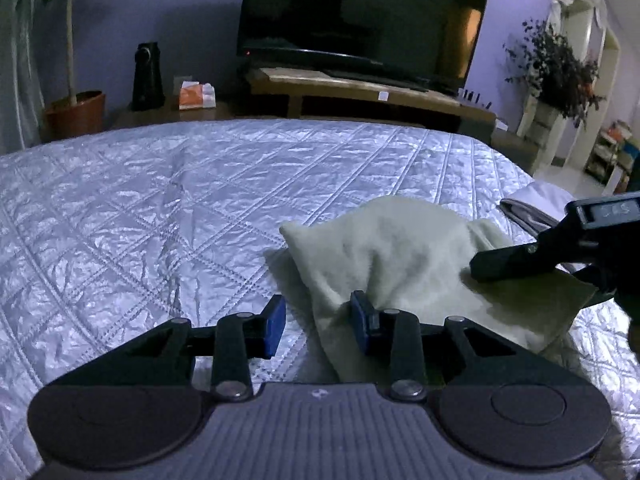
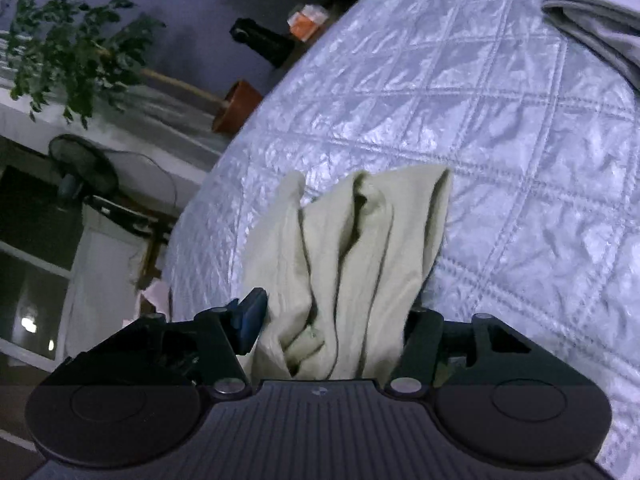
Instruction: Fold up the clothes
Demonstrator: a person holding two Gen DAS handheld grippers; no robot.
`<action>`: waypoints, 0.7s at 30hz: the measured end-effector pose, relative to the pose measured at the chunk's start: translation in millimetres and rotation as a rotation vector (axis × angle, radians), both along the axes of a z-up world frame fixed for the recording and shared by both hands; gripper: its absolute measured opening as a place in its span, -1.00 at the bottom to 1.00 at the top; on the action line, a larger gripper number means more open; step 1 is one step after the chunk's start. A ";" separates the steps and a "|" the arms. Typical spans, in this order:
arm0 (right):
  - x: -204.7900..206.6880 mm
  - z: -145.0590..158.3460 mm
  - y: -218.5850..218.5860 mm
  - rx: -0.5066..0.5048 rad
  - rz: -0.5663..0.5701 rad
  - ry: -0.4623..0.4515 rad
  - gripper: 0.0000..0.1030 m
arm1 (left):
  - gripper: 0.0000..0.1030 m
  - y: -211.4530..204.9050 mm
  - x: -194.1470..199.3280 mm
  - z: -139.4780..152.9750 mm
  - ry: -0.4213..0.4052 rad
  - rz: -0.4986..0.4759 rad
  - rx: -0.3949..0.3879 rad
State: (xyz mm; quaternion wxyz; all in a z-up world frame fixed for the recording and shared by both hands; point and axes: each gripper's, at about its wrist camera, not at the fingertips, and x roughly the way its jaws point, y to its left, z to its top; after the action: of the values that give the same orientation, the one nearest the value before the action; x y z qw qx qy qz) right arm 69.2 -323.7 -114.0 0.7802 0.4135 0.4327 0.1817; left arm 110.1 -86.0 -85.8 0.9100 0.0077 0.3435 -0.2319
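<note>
Garment (image 1: 400, 256) bunched on quilt (image 1: 160, 200): left jaws spread beside it; right jaws' state unclear.

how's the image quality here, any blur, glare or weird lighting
Left wrist view: dim and blue-tinted, with sheen on the quilted bedspread; fisheye bends the bed edge, and the pale green garment looks soft. Right wrist view: equally dim and strongly tilted, the potted plant is motion-smeared, and the garment's folds cast dark creases.
</note>
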 end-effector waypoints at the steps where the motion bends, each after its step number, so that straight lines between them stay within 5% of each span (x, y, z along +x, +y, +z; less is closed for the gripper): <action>1: 0.8 0.0 -0.6 -0.001 0.007 -0.004 0.23 | -0.39 -0.8 1.3 0.1 0.002 0.001 -0.002; 15: -9.1 27.0 34.9 -0.269 0.089 -0.095 -0.37 | -0.41 -0.5 4.3 -0.2 0.009 0.021 -0.039; 21: -15.2 61.5 12.5 -0.250 0.062 -0.166 -0.42 | -0.25 16.0 15.5 -3.7 0.060 0.096 -0.105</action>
State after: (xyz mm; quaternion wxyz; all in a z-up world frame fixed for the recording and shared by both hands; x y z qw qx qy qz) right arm 53.9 -311.2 -52.4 0.8527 0.2831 0.3985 0.1840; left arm 125.6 -70.0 -89.5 0.9086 -0.0636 0.3577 -0.2060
